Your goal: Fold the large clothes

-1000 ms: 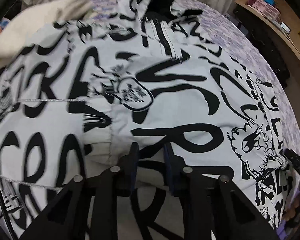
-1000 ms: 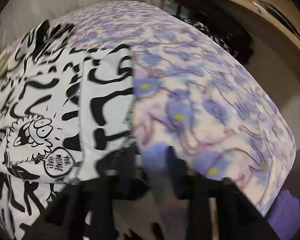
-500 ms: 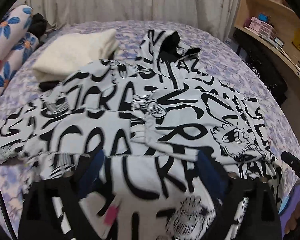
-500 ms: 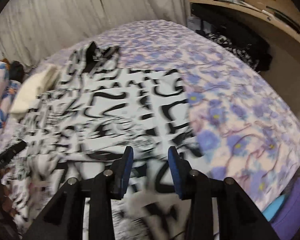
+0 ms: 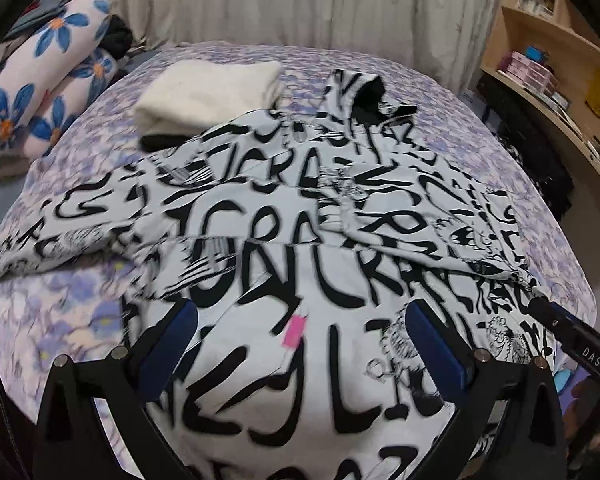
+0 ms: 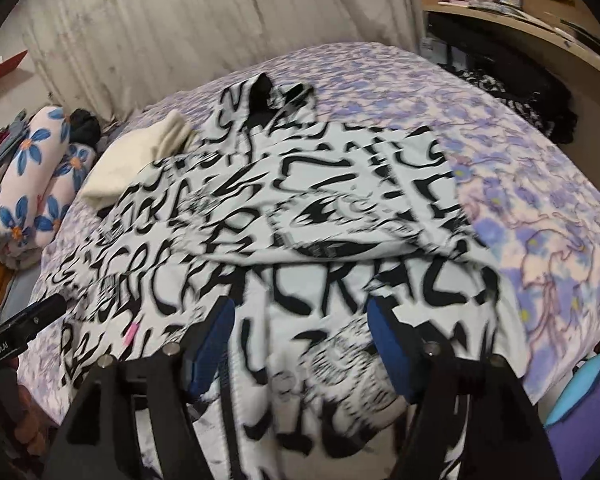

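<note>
With sleeves laid inward, the printed hoodie point(image 5: 300, 216) lies on the bed point(image 5: 80, 312); my left tool point(image 5: 300, 344) gapes wide, my right tool point(image 6: 302, 340), just opening, grips nothing, so next I take the hem.

Pale curtain point(image 5: 260, 4) behind bed point(image 5: 480, 144); wooden shelves point(image 5: 548, 52) right.

Black-lettered white hoodie point(image 5: 300, 240), half-folded, on bed

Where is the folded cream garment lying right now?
The folded cream garment lies on the far left part of the bed, its near corner under the black-and-white graffiti-print hoodie, with the rolled blue-flower blanket off to its left.
</note>
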A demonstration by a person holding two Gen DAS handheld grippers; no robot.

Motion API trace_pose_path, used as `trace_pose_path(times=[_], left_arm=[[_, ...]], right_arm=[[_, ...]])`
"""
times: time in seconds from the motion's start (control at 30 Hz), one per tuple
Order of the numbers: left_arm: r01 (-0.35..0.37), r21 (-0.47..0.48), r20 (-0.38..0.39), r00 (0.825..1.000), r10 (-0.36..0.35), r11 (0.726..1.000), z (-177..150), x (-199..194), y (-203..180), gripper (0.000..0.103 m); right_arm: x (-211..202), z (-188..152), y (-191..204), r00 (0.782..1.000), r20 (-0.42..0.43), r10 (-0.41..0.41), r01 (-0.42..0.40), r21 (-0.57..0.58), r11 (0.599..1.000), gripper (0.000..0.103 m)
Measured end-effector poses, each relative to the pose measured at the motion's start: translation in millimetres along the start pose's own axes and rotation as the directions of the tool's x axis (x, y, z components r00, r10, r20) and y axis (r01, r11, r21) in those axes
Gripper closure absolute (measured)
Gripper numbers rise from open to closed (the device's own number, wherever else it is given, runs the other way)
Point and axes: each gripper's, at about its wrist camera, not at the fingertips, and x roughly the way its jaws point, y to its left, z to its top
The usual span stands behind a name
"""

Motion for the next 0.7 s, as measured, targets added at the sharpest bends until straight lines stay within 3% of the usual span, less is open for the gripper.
trace_pose_path(times=[0.37,0.7], left_arm=[[-0.012,-0.072,0.009,1.0,0.013,0.997,-18.5,-17.1,59.9,0.0],[-0.058,-0.253,0.016,0.998,0.064,0.966,-15.8,-15.2,165.9,0.0]], right_arm=[[10.2,-2.2,71.3,0.998,-0.031,0.047,-0.051,-0.134,0.99,0.034],[17.2,19.2,153.8,0.995,0.003,0.101,-0.096,-0.277,0.956,0.034]])
